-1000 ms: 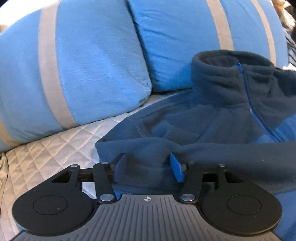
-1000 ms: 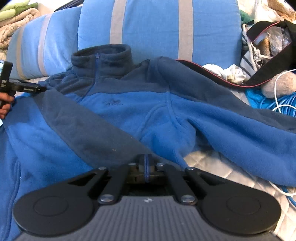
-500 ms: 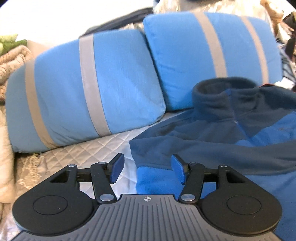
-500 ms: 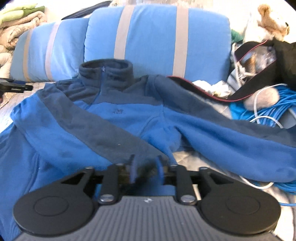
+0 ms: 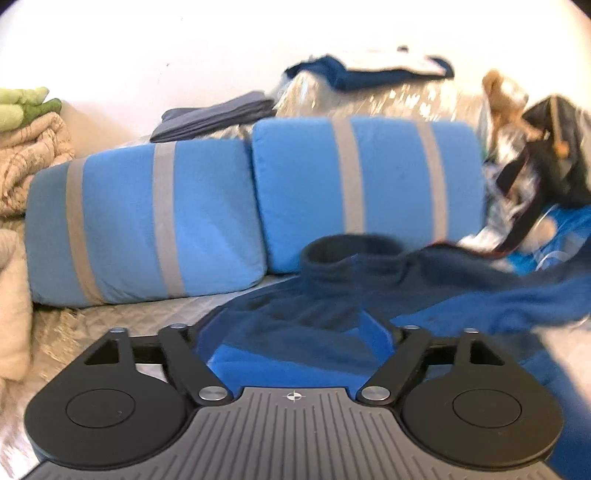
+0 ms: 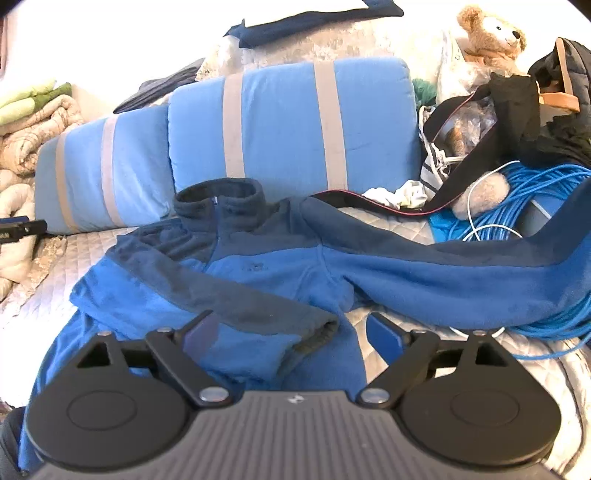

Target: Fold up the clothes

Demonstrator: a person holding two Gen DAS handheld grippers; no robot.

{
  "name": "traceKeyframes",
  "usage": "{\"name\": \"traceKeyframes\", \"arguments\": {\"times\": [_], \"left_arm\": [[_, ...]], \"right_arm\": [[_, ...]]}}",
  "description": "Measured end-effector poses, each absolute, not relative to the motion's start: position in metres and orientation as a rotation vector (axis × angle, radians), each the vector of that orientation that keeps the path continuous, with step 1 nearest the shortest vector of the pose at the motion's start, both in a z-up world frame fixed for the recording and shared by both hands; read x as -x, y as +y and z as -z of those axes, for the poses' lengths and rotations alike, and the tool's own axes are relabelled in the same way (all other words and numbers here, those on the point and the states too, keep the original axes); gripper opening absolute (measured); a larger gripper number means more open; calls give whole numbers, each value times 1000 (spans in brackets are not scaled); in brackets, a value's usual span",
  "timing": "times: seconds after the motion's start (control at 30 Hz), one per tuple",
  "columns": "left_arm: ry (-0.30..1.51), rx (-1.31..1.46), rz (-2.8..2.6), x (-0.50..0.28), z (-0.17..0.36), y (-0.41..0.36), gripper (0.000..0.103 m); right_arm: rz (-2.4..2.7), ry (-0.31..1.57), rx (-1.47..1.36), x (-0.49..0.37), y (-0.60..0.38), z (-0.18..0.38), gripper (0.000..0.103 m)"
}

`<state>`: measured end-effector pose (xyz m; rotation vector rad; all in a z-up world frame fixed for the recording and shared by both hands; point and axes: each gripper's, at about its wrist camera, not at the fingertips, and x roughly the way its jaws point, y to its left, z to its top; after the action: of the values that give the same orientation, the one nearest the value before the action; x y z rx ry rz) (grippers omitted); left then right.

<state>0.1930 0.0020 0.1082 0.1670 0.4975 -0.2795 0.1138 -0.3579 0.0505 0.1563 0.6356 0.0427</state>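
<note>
The blue fleece jacket (image 6: 266,273) is lying face-up on the quilted bedspread (image 6: 74,258), one sleeve folded across its chest. The right gripper (image 6: 291,332) is hovering just before that cuff, jaws spread wide and empty. The left gripper (image 5: 295,332) is also gaping, facing the collar. Striped blue pillows (image 6: 288,125) are lining the back; a teddy bear (image 6: 491,33) is sitting behind.

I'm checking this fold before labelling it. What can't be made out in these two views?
- Hem of the blue and navy fleece jacket: hidden in both views behind the gripper bodies.
- Far sleeve's cuff: cut off by the right wrist view's right edge.
- Small chest logo: too small to read.
- Left wrist view: motion blur smears the clutter right of the blue striped cushions.
- Left gripper and right gripper: open, holding nothing.
</note>
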Motion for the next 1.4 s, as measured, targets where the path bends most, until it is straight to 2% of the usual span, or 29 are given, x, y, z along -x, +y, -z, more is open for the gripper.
{"name": "traceKeyframes", "arguments": {"times": [0.3,0.63,0.77,1.17,1.4], "left_arm": [[515,-57,354,-170,-103,-16,80],[489,26,430,-170,-71,-29,81],[509,52,437,-175,-38,-27,81],[442,118,230,-184,-15,5,81],[521,288,275,-193,-6,26,81]], "right_arm": [[-53,617,-90,-82,-348,-70,103],[-39,634,-123,-55,-355,-53,103],[-44,654,-155,-56,-351,-42,103],[-20,716,-172,-94,-324,-28,103],[-63,786,-120,-108,-292,-27,103]]}}
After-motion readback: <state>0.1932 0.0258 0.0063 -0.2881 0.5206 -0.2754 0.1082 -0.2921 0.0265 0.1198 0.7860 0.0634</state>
